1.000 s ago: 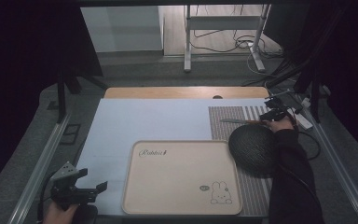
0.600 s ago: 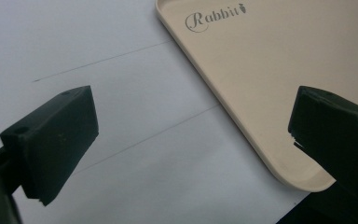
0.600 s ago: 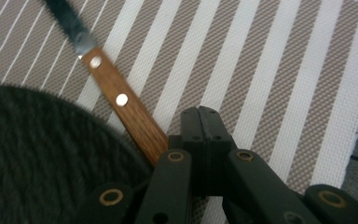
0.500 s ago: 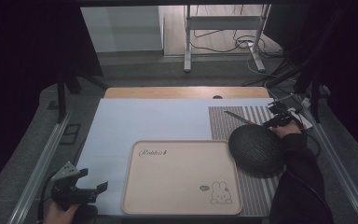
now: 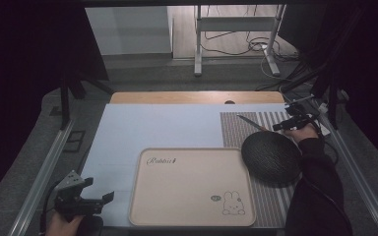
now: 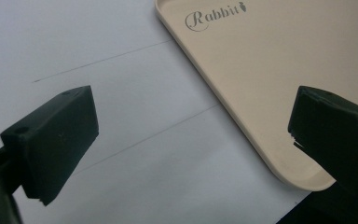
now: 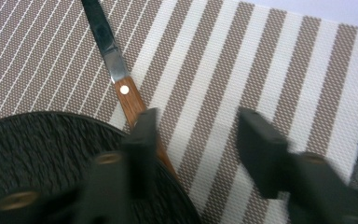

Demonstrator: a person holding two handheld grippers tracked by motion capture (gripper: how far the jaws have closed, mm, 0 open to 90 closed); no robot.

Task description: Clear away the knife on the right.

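The surface [image 5: 167,128] carries a beige tray [image 5: 189,184] printed "Rabbit", bare inside, and beside it a striped placemat [image 7: 270,70]. On the placemat lies a dark round plate [image 5: 270,156], and a knife [image 7: 116,70] with a wooden handle rests with its handle end at or under the plate's rim and its blade pointing away over the stripes.

The right gripper [image 7: 193,135] hangs over the placemat with its jaws parted to a middling gap. The knife handle lies just at the left jaw rather than between the two, and nothing is gripped.

The left gripper [image 6: 191,126] waits low at the near corner of the tray, jaws spread wide and empty; the tray's rim runs under the right jaw.

Judging by this, the work is at its very start: the knife seems to be what the right gripper is after, it is not yet grasped, and lifting it, perhaps to move it to the tray, is all left to do.
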